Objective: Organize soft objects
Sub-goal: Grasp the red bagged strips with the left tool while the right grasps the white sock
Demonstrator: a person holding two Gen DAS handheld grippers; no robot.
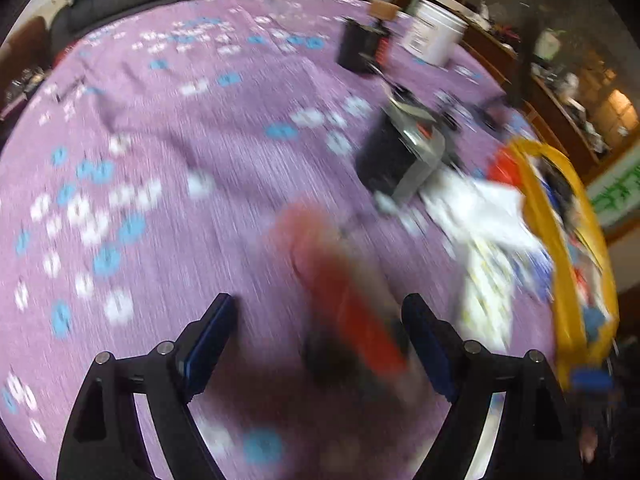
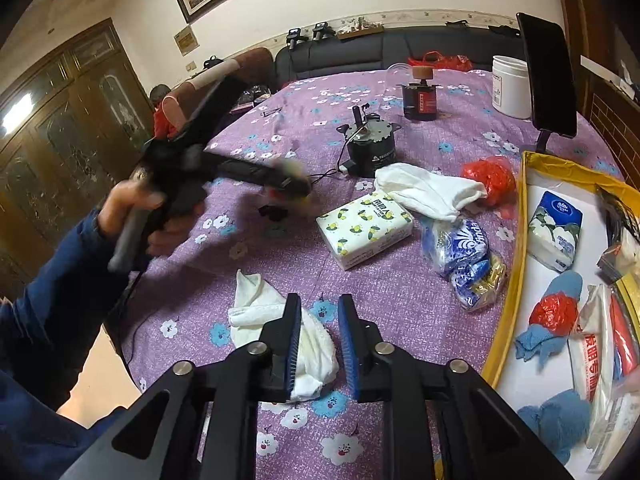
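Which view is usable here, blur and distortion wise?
Left wrist view: heavy motion smear over the purple floral tablecloth and the red object between the open left gripper fingers, edges unreadable. Right wrist view: sharp on the lemon-print tissue pack and yellow-rimmed box; only the left gripper is blurred; fisheye bends the edges.

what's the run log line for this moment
task: sort soft things | left claw: open, blurred red thing between, not gripped | right claw: shut over white towel | yellow tray: partly filled
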